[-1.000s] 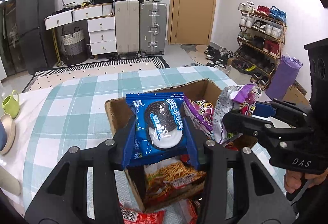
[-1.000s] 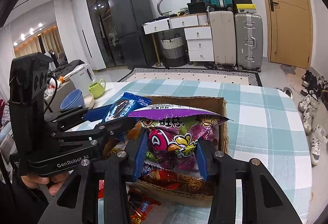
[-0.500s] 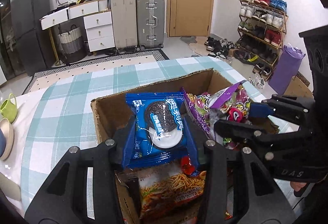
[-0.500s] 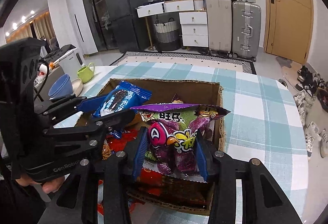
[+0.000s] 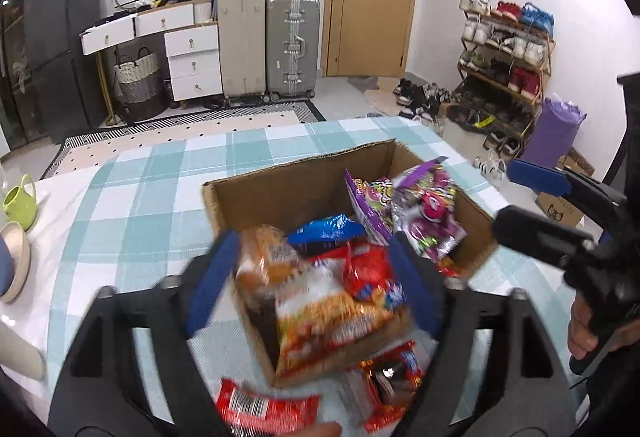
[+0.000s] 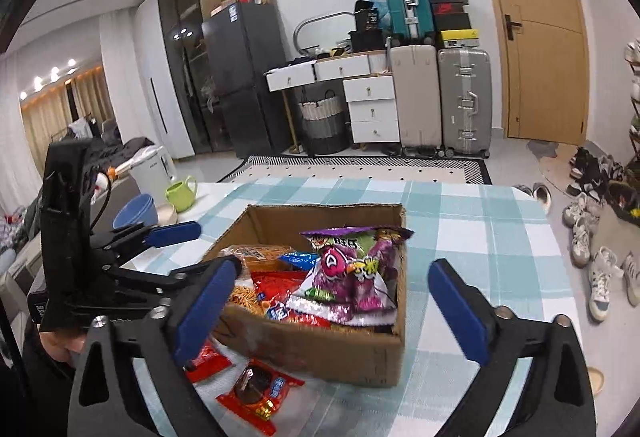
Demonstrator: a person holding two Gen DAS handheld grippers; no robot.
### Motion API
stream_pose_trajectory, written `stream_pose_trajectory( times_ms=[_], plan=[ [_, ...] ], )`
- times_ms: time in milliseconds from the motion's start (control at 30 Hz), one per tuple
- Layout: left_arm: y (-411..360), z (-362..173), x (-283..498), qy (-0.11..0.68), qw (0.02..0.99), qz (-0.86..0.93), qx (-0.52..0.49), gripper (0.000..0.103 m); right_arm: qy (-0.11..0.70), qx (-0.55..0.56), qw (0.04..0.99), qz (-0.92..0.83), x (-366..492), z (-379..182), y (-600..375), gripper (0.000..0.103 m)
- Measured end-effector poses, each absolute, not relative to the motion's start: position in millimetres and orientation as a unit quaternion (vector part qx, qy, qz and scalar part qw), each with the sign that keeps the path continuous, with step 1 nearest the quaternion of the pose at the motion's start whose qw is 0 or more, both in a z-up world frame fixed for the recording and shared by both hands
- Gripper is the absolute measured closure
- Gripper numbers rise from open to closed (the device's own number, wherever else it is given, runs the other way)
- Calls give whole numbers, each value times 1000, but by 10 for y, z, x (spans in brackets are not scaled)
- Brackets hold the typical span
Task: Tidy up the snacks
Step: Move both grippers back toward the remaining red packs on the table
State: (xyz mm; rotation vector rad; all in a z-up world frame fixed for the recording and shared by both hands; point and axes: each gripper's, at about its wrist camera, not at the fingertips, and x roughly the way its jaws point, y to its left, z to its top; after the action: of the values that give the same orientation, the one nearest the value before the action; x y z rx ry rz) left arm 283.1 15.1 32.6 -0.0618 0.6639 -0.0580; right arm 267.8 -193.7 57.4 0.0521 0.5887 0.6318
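Right wrist view: right gripper (image 6: 334,301) jaws have just sprung wide, empty; purple bag (image 6: 352,273) now lies in the box (image 6: 320,353). Left gripper (image 5: 310,283) jaws just opened too, blue cookie pack (image 5: 326,231) dropped among the snacks.

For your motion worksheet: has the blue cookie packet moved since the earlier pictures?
Yes. The blue cookie packet dropped from the just-opened left hand-held gripper down inside the cardboard box.

Brown cardboard box (image 6: 320,353); teal-and-white checked tablecloth (image 6: 472,237); purple snack bag (image 6: 352,269).
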Motion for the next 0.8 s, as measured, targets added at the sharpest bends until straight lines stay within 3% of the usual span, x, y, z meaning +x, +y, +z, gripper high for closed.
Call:
stream_pose_trajectory(
  times_ms=[100,133,167,200,500,800],
  plan=[
    [225,401,2563,321,946,-23,-42,15,293,38,910,291,2523,568,-2054,1],
    [239,412,2487,322,946,-22,-44,12,297,40,909,290,2468,552,-2087,1],
    [244,434,2395,321,946,-20,-45,2,300,41,908,289,2406,532,-2109,1],
    [263,444,2294,318,947,-16,-45,1,303,43,907,288,2341,506,-2131,1],
    [398,400,1508,316,947,14,-50,1,322,56,902,283,1980,271,-2182,1],
    [463,215,1279,326,944,22,-48,1,336,35,899,280,1936,106,-2118,1]
  ],
)
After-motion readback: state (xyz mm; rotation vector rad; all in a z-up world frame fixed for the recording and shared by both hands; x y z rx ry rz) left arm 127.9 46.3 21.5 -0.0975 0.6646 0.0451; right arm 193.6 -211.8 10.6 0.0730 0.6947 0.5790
